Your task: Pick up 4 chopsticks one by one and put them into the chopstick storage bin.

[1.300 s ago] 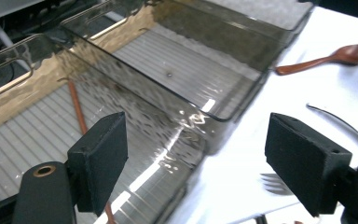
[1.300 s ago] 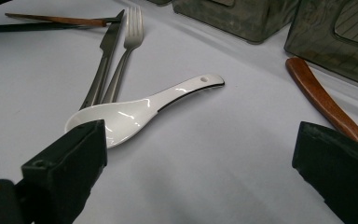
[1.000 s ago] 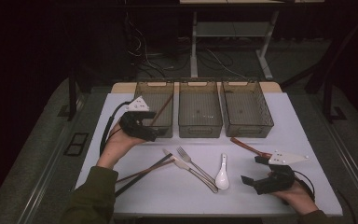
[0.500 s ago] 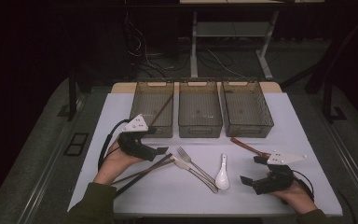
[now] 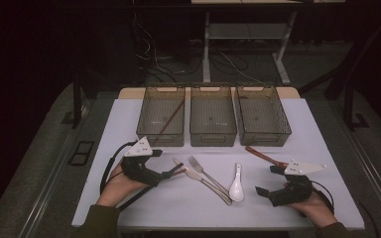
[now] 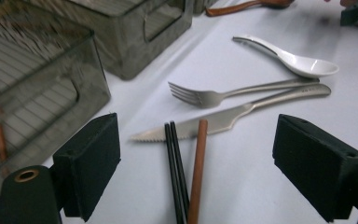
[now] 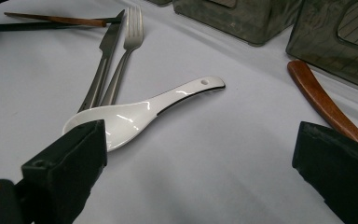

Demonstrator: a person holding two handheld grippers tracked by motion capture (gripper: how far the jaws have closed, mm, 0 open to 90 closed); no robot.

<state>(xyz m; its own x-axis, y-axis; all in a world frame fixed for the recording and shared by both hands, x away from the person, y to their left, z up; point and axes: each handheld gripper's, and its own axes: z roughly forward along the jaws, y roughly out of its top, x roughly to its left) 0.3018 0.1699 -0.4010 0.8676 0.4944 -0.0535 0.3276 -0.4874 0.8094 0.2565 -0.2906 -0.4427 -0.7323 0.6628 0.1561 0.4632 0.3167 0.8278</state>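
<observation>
Three mesh bins (image 5: 212,115) stand in a row at the back of the bench (image 5: 327,148), and most of the sorting looks undone. One brown chopstick (image 5: 171,118) already leans inside the left-hand bin (image 5: 161,116); the middle bin looks empty, and the right-hand bin (image 5: 262,113) seems to hold something dark along its far edge, though the high view is too dim to say what.

Loose on the bench lie a fork (image 6: 242,91), a serrated knife (image 6: 233,116), a white ceramic spoon (image 7: 140,112), a brown wooden utensil (image 7: 324,102) near the right-hand bin, a second brown chopstick (image 6: 197,170) and a pair of black chopsticks (image 6: 175,172).

The left gripper (image 5: 176,172) is low over the bench, its fingers (image 6: 91,163) spread wide with nothing pressed between them; the brown chopstick and the black pair lie on the bench in the gap, their tips just touching the knife. Judging by the chopstick already binned, the brown one is the likely next pick, and it has yet to be gripped.

The right gripper (image 5: 264,184) rests near the front right of the bench, its fingers (image 7: 70,158) also wide apart and empty, with the bowl of the white spoon just beside the nearer one.

By my reckoning one piece is stowed for certain and at least six remain, so the job is in its early part.
</observation>
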